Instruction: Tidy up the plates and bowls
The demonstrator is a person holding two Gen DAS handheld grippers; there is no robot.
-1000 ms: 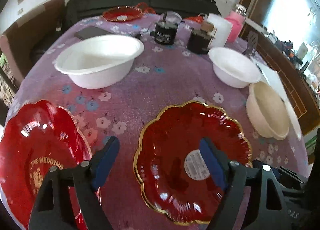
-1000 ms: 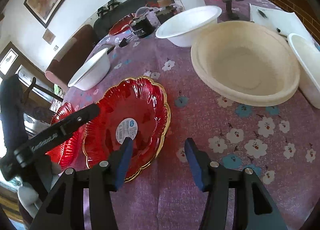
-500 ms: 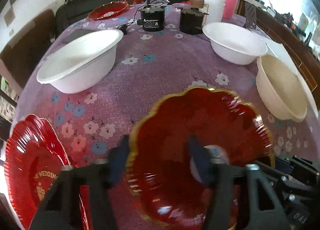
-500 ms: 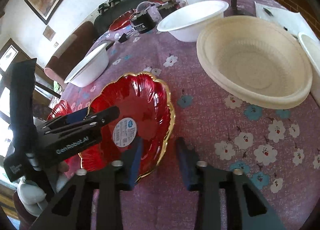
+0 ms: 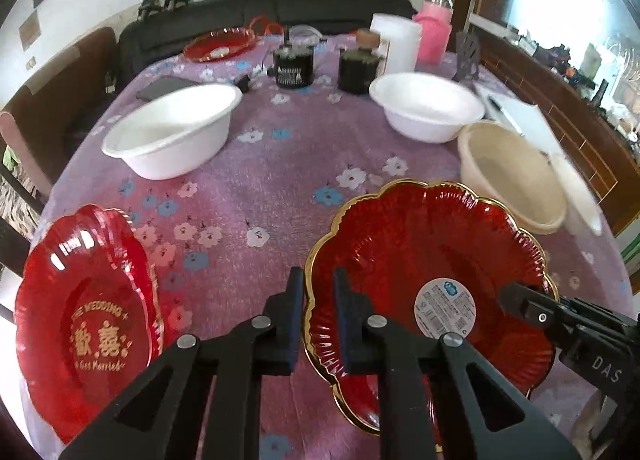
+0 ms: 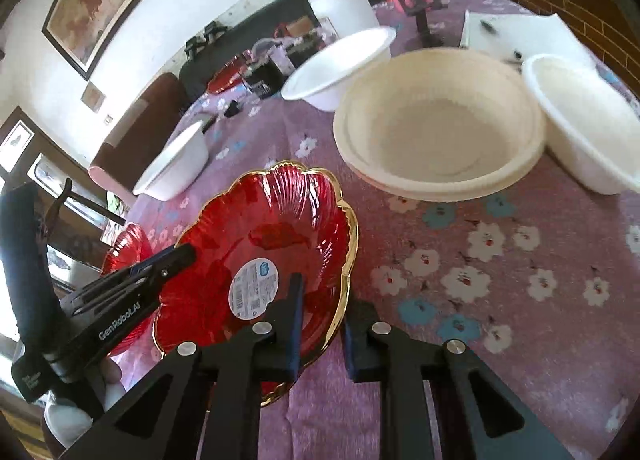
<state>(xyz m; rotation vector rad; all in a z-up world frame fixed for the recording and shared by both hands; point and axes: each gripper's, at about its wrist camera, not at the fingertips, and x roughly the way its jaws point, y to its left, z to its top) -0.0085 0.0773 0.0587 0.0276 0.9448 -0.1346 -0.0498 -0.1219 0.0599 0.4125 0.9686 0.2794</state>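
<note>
1. We see both tongs, left (image 5: 316,300) and right (image 6: 322,314), having just closed, clamping one gold-rimmed red plate (image 5: 432,260) at opposite rims.
2. We count three red plates, three white bowls and one cream bowl (image 6: 440,128) beyond the tongs.

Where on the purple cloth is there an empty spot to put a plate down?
The biggest bare patch lies mid-table, bordered by the big white bowl, the wedding plate and the gold-rimmed red plate. Another bare patch lies in front of the cream bowl. It is crowded at the far end, around the black jars.
</note>
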